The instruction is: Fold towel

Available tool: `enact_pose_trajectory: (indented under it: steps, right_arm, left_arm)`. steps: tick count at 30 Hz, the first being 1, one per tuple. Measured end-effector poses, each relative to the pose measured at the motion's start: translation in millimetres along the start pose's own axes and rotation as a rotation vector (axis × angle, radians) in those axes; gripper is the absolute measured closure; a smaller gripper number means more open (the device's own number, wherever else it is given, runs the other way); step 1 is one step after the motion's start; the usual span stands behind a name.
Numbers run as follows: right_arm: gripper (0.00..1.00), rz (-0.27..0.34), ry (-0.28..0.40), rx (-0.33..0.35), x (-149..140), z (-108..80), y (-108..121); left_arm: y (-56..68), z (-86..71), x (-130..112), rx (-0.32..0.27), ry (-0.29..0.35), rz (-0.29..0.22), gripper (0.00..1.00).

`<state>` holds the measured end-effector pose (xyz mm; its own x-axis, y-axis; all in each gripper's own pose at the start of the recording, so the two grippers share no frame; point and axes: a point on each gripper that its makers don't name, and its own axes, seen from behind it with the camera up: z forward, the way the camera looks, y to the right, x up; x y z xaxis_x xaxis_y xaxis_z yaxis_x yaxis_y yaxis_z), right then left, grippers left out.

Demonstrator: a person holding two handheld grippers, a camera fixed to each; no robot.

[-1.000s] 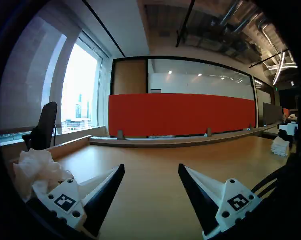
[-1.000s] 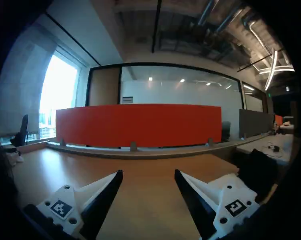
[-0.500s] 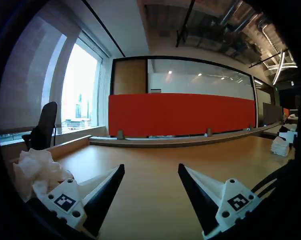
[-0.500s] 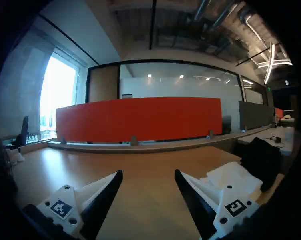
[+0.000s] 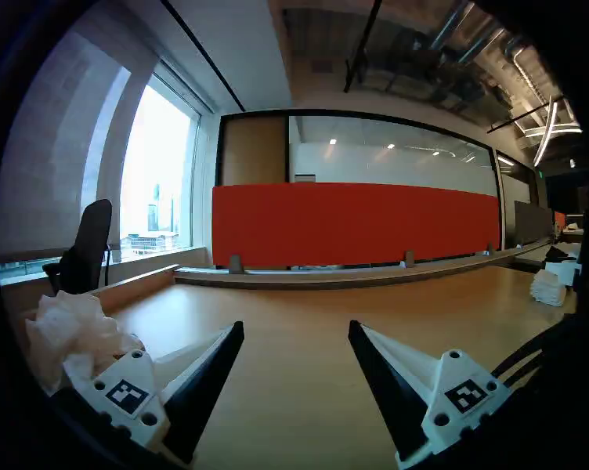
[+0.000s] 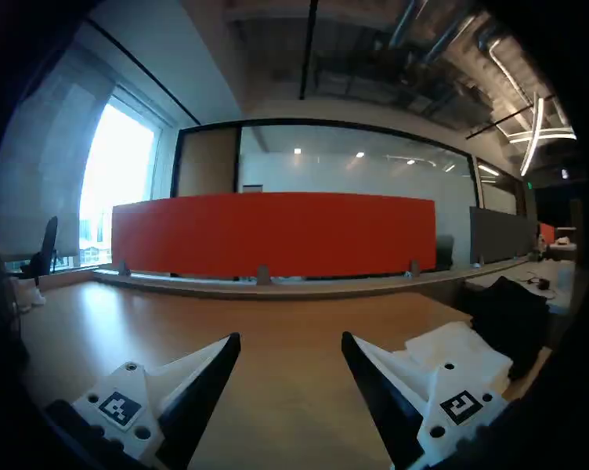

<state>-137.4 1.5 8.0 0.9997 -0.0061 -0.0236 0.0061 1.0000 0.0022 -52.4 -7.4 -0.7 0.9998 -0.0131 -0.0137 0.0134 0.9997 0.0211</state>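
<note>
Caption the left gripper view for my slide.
Left gripper, jaws open, over a wooden desk; crumpled white towel left of it, red divider behind.

Daylight blows out the window [image 5: 157, 188], the ceiling [image 5: 420, 55] lies dim, and fisheye distortion bends the edges.

Wood desk [image 5: 420, 294] runs ahead of the left claw [image 5: 295, 323] to a red divider [image 5: 357, 223]. Bright window [image 5: 157, 180] and black chair [image 5: 87, 247] to its left. Exposed pipes [image 5: 451, 47], strip lights [image 5: 547, 129] overhead.
</note>
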Motion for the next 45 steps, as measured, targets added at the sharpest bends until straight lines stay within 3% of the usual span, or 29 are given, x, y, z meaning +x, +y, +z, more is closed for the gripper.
enact_pose_trajectory:
  steps: [45]
  right_arm:
    - [0.0, -0.002, 0.0, 0.003, -1.3, -3.4, -2.0]
  left_arm:
    - [0.2, 0.2, 1.4, 0.0, 0.0, 0.0, 0.01]
